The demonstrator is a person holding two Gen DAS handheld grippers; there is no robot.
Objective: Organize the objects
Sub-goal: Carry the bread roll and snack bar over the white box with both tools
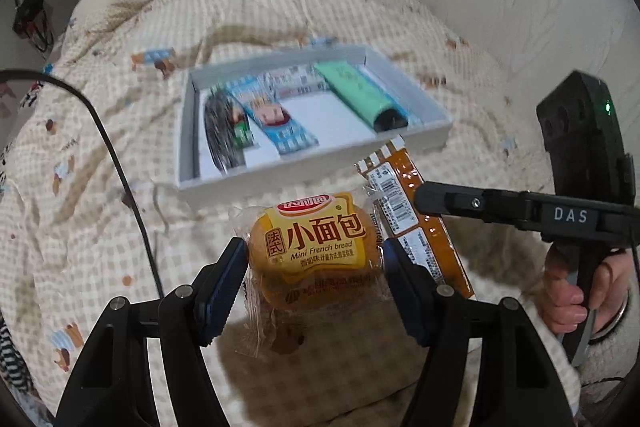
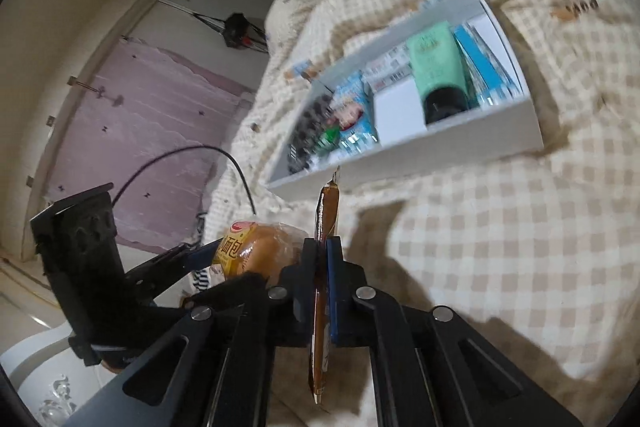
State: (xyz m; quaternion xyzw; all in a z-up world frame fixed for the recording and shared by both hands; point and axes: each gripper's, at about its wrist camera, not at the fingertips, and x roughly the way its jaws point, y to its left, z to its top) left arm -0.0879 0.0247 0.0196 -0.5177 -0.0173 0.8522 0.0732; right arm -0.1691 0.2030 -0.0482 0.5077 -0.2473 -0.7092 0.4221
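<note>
On the checked quilt (image 1: 120, 227), one grey tray (image 1: 416, 143) holds five items. Left gripper (image 1: 316, 259) clamps one bread packet (image 1: 316, 247); right gripper (image 2: 323, 255) pinches one brown sachet (image 2: 327, 215).

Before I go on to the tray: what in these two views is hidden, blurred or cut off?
- Left wrist view: items in the tray are motion-blurred; labels unreadable.
- Left wrist view: the bread packet hides part of the brown sachet.
- Right wrist view: the sachet is edge-on, its print unseen.
- Right wrist view: the bread is half hidden behind the right gripper.

Bread bun (image 1: 312, 251) left of sachet (image 1: 416, 211); tray (image 1: 416, 143) behind both, seemingly on bed (image 1: 120, 187).
</note>
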